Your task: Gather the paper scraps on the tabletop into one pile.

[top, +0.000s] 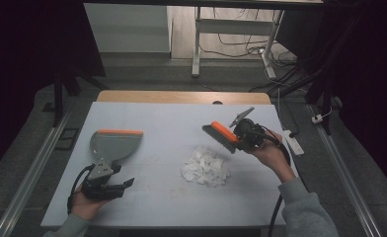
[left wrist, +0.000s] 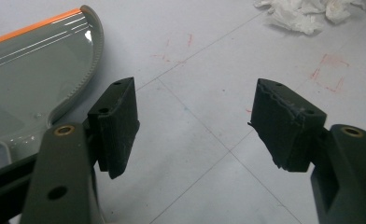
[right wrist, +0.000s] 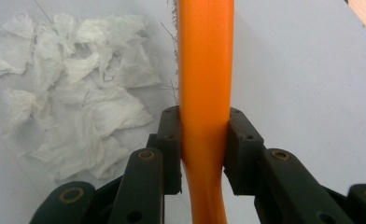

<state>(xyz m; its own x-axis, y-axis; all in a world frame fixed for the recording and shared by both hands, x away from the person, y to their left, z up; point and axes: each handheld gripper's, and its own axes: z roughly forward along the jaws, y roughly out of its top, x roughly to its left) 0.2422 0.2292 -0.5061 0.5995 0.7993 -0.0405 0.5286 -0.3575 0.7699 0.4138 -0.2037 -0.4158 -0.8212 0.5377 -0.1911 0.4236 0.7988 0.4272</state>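
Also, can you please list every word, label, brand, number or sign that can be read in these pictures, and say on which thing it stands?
None: no readable text.
Brush: plain orange handle, no label.
Dustpan: grey with an orange edge, no brand visible.
Table: faint red scribbles and thin lines, no letters or numbers.
Right gripper and left gripper: plain black, no print.

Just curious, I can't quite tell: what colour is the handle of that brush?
Bright orange. The brush handle shows best in the right gripper view.
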